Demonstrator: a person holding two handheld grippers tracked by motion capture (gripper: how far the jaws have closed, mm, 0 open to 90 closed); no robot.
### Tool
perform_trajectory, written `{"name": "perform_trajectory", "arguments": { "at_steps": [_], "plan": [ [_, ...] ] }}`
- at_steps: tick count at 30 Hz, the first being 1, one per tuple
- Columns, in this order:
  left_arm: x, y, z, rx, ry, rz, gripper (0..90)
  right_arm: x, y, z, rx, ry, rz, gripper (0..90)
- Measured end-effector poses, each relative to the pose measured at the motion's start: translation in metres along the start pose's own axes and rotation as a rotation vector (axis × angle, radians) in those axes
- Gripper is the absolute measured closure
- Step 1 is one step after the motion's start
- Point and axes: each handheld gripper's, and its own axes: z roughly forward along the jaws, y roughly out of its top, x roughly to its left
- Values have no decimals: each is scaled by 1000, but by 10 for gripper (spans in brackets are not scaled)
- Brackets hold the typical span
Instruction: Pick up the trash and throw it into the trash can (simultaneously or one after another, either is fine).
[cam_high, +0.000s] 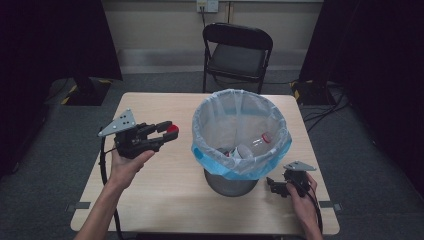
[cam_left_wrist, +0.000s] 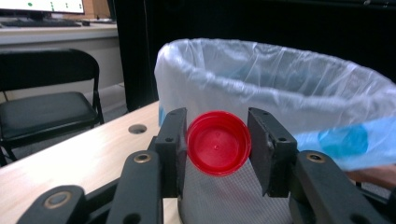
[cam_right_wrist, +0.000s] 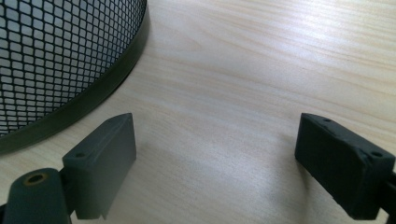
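A red bottle cap (cam_left_wrist: 217, 148) sits clamped between the pads of my left gripper (cam_left_wrist: 217, 149), its hollow side facing the camera. In the high view that left gripper (cam_high: 167, 130) is held above the table, left of the bin, with the cap (cam_high: 172, 128) at its tip. The mesh waste bin (cam_high: 240, 132), lined with a white and blue bag, stands mid-table; a clear plastic bottle (cam_high: 255, 145) with a red cap lies inside. My right gripper (cam_right_wrist: 215, 161) is open, jaws wide over bare wood beside the bin's base (cam_right_wrist: 70, 70). It rests low at the table's front right (cam_high: 277, 186).
The light wooden table (cam_high: 165, 195) has free surface at its front and left. A black folding chair (cam_high: 237, 52) stands behind the table. Dark curtains hang at both sides, and cables lie on the floor at the right.
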Motion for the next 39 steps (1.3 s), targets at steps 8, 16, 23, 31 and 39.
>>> {"name": "perform_trajectory", "arguments": {
  "at_steps": [8,16,23,31,39],
  "plan": [
    [-1,17,1,-35,20,7,595,0,0,0,0,0,0,118],
    [-7,36,2,-76,4,22,595,0,0,0,0,0,0,118],
    [-8,50,-4,-113,23,33,596,0,0,0,0,0,1,118],
    [-14,66,0,-146,-3,51,595,0,0,0,0,0,0,118],
    [-22,79,14,-161,-55,57,595,0,0,0,0,0,1,118]
  ]
}}
